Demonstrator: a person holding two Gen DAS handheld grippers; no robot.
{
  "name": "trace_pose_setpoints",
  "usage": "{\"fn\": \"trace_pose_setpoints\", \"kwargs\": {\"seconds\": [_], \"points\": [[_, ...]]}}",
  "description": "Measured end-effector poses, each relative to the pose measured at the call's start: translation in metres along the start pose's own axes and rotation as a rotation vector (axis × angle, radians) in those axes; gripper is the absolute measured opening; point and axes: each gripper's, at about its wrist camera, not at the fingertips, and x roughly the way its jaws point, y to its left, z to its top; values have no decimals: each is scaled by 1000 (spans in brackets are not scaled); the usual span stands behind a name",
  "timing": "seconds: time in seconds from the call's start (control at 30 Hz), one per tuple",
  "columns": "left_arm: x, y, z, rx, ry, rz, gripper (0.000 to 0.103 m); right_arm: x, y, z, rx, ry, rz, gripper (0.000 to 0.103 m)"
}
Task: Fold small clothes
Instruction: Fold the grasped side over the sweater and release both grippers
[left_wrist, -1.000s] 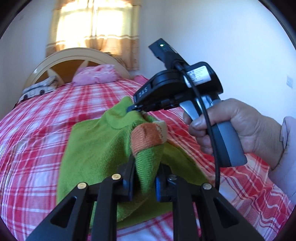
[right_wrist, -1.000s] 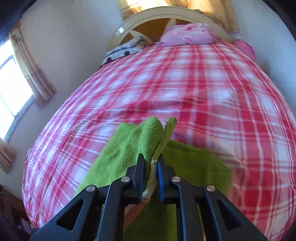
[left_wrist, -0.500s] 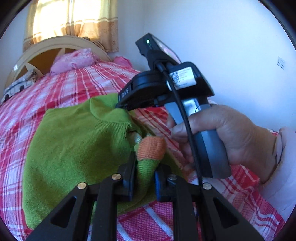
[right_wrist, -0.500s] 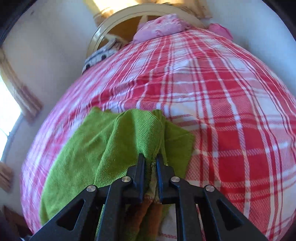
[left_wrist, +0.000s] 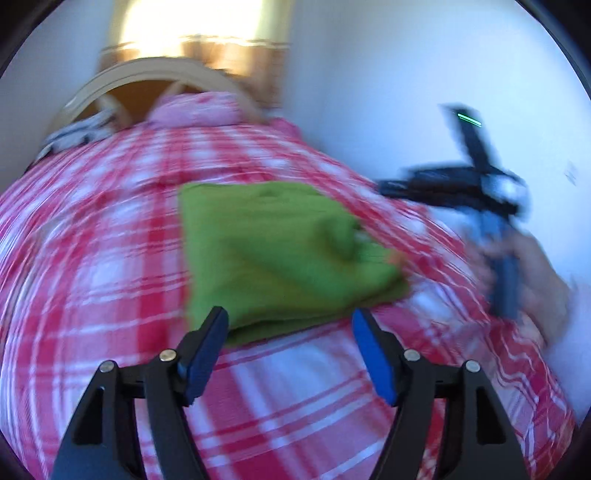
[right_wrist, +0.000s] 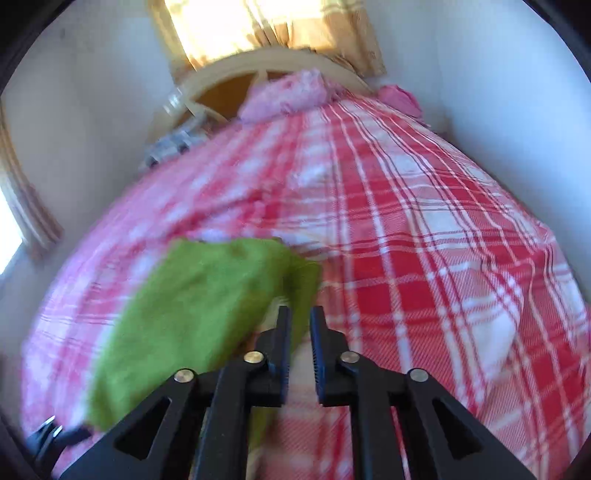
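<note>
A: Biggest first?
B: Bed w/ red-and-white plaid cotton cover, filling most of both views. Cream curved wooden headboard at far end, under sunlit tan curtains. Pink pillow against headboard; dark-patterned white bundle to its left, too blurred to name.

A: Task item?
B: Green knitted small garment, folded into a rough rectangle, lying flat on plaid cover mid-bed. Bit of orange trim poking out at its right edge in left wrist view. Same garment in right wrist view, left of centre, heavily smeared by motion.

A: Left gripper?
B: Left gripper, black w/ blue pads, jaws just been opening, now wide apart. Nothing between pads; near edge of garment just beyond the tips, not pinched.

A: Right gripper?
B: Right gripper, jaws just been opening too, only a narrow gap now. Pads not pressing anything; garment's right corner behind left tip, apart from the gap as far as blur allows. Also seen from left wrist cam at right, blurred, off the garment, w/ person's hand on grey-blue handle.
</note>
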Motion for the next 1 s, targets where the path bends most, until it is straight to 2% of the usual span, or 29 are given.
{"fn": "trace_pose_setpoints", "kwargs": {"seconds": [0.03,0.1,0.2,0.3,0.37,0.4,0.43,0.47,0.77,0.9,1.0], "points": [[-1,10,0,-39,8,14,72,-7,7,-7,-8,-4,20,36],[0,26,2,-110,33,51,72,-16,24,-23,-34,-1,43,54],[-3,37,1,-150,30,78,72,-14,49,-49,-101,33,54,54],[-6,38,-1,-145,23,88,72,-1,61,-67,-138,86,11,54],[-11,34,-6,-135,23,97,72,9,64,-76,-144,116,12,54],[-11,36,-6,-137,26,98,72,14,66,-80,-166,125,-20,42],[-13,38,-7,-141,29,95,72,19,68,-83,-187,132,-62,15],[-13,38,-9,-147,33,91,72,23,67,-85,-182,148,-64,13],[-17,59,-14,-183,37,112,72,2,33,-99,13,118,0,10],[-14,71,-11,-190,34,126,72,-4,49,-93,-60,132,-38,14],[-12,79,-4,-195,14,142,72,-28,55,-78,-74,56,-76,19]]}}
